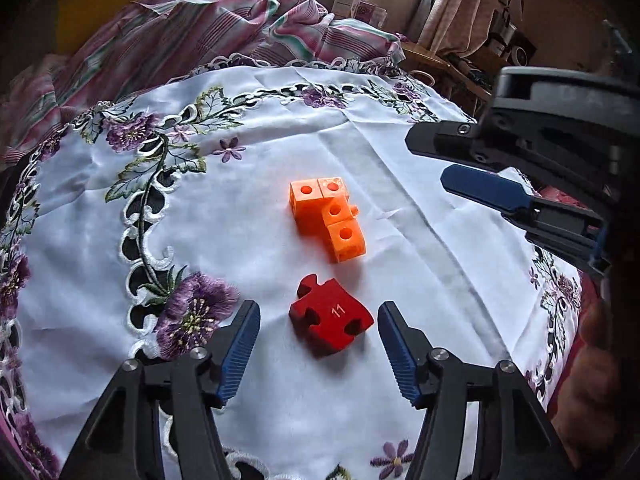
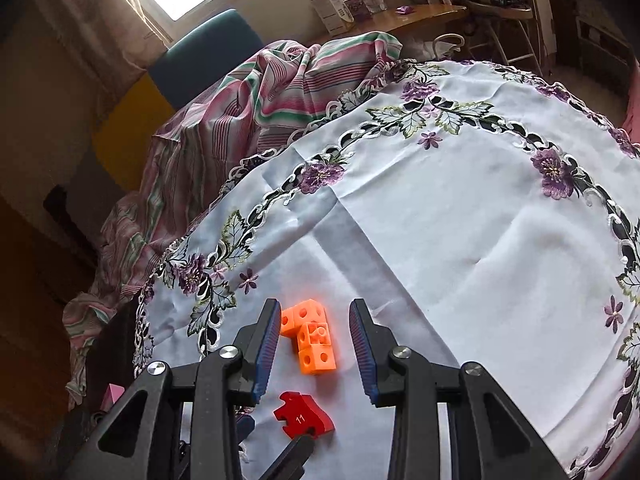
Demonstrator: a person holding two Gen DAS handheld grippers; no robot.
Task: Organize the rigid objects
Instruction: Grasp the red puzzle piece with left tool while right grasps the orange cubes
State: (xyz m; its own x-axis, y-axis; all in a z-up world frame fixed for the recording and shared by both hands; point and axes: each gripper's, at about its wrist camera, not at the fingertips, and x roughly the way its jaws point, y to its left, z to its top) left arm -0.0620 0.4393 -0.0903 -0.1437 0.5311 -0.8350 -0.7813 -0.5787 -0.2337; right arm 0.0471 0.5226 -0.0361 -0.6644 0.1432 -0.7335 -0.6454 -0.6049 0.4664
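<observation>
Left tool (image 1: 319,316): its fingers are held spread wide, with nothing pinched. The red puzzle piece is framed between the two blue ribbed pads (image 1: 239,354), which stand apart from it on both sides.
Right tool (image 2: 314,344): its fingers are also spread, with nothing gripped. In the left wrist view it is seen entering from the right edge (image 1: 460,160), well apart from both objects. In its own view the orange block cluster is seen between its fingers, farther out.
Red puzzle piece (image 1: 331,318): it is laid flat on the cloth and marked "11" in white. It is found just in front of the orange cluster, near it but not touching. In the right wrist view it is seen low in the frame (image 2: 304,416).
Orange block cluster (image 1: 329,216): four cubes with round holes are joined in a stepped shape and rest on the cloth near its middle (image 2: 310,340).
Tablecloth (image 1: 400,208): white fabric with purple embroidered flowers and cutwork is spread over the counter.
Striped fabric (image 1: 240,28): a pink, green and white bundle is heaped beyond the far edge of the cloth.
Hand (image 1: 592,384): part of it is seen at the right edge of the left wrist view.
</observation>
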